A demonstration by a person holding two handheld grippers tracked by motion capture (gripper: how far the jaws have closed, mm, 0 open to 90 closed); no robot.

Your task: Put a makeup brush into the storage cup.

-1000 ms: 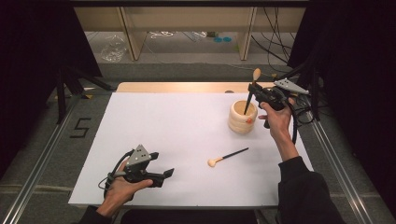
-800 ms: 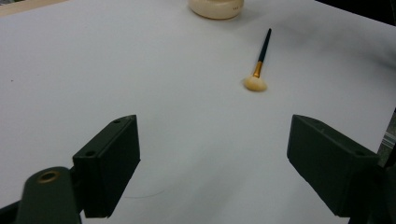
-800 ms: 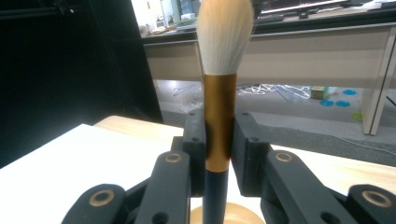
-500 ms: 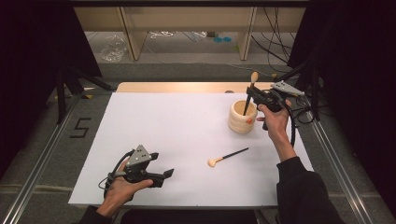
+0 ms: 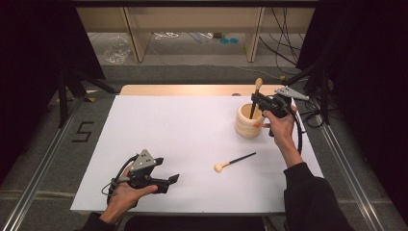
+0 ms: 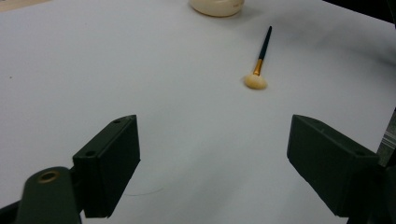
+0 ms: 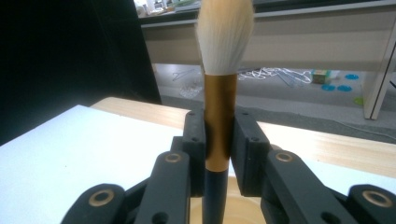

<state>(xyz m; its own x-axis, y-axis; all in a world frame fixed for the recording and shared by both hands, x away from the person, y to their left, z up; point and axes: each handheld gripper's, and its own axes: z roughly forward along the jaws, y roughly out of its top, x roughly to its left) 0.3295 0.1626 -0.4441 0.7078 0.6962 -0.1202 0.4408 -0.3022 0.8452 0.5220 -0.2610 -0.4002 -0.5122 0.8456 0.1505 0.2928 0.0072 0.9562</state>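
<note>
While raised, right hand-held gripper (image 5: 258, 102) level, clamping brush (image 5: 255, 96)

My right claw (image 7: 219, 149) clamps a makeup brush (image 5: 255, 96) by its gold ferrule, bristles up: a pale, fluffy tuft above, a dark handle below. It stands nearly upright, its lower end dipping into the cream ribbed holder (image 5: 248, 126) at the worktop's far right. A second, smaller brush (image 5: 234, 161) lies flat on the white worktop near the holder, its pale tuft towards me.
</note>
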